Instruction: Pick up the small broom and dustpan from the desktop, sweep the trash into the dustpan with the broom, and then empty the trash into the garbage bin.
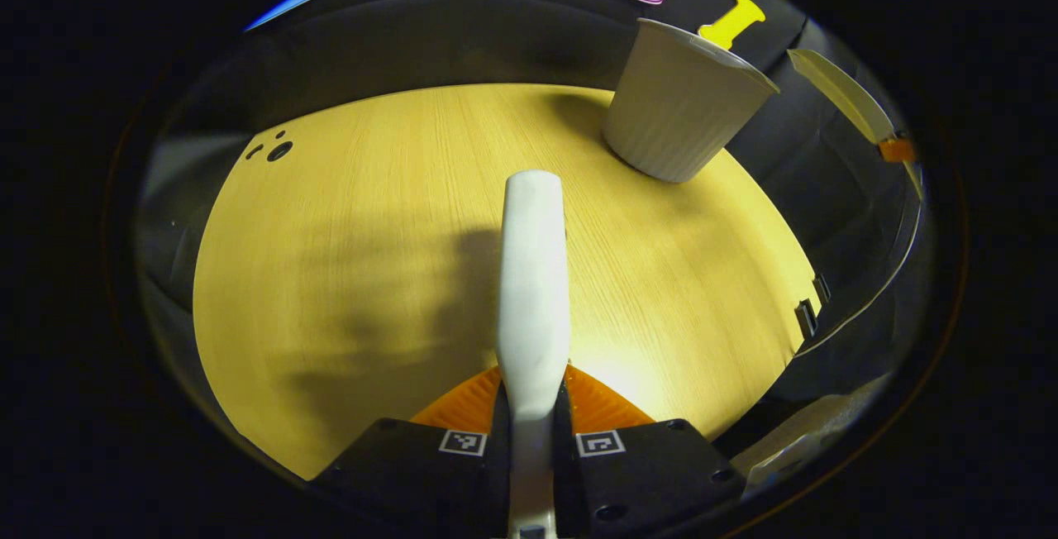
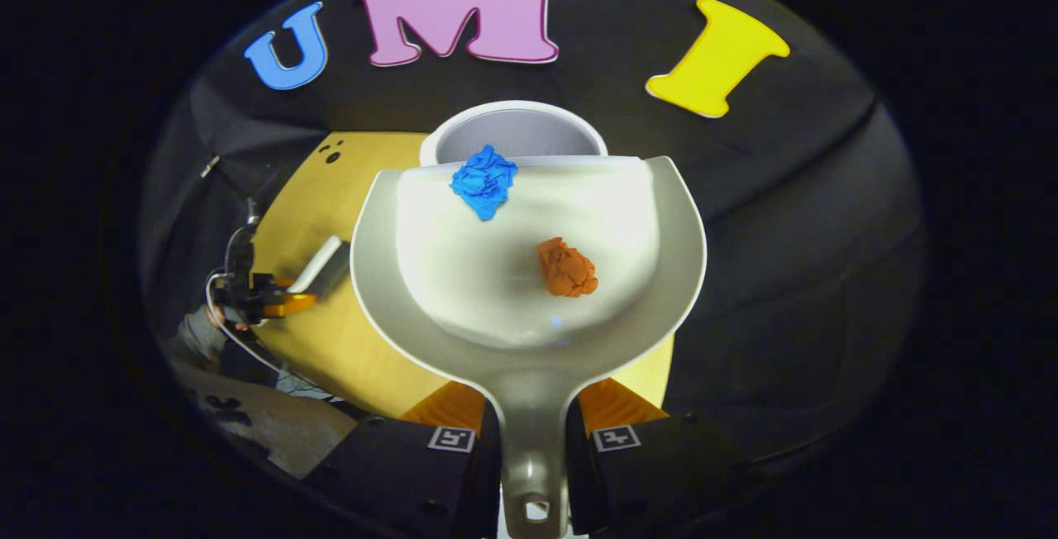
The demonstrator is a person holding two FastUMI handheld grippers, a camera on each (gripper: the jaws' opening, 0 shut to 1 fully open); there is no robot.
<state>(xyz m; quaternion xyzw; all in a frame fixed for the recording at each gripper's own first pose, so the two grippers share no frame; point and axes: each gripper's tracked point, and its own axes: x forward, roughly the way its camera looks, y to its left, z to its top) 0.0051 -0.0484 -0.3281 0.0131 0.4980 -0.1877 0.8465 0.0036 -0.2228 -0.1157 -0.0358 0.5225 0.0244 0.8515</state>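
Note:
My left gripper [image 1: 533, 394] is shut on the white handle of the small broom [image 1: 533, 274], which points forward above the wooden desktop [image 1: 347, 217]. My right gripper [image 2: 533, 415] is shut on the handle of the white dustpan [image 2: 529, 341]. In the pan lie a crumpled blue paper ball [image 2: 483, 182] near its front lip and an orange one [image 2: 566, 268] further back. The pan's lip sits over the rim of the white garbage bin [image 2: 512, 130]. That bin [image 1: 682, 105] stands at the desk's far right in the left gripper view, with the dustpan's edge [image 1: 843, 93] beyond it.
In the right gripper view the left gripper [image 2: 273, 295] with the broom [image 2: 322, 266] hovers over the desktop [image 2: 331, 341] to the left, a cable trailing from it. Small black holes [image 1: 277, 149] mark the desk's far left corner. Black cloth walls close in behind.

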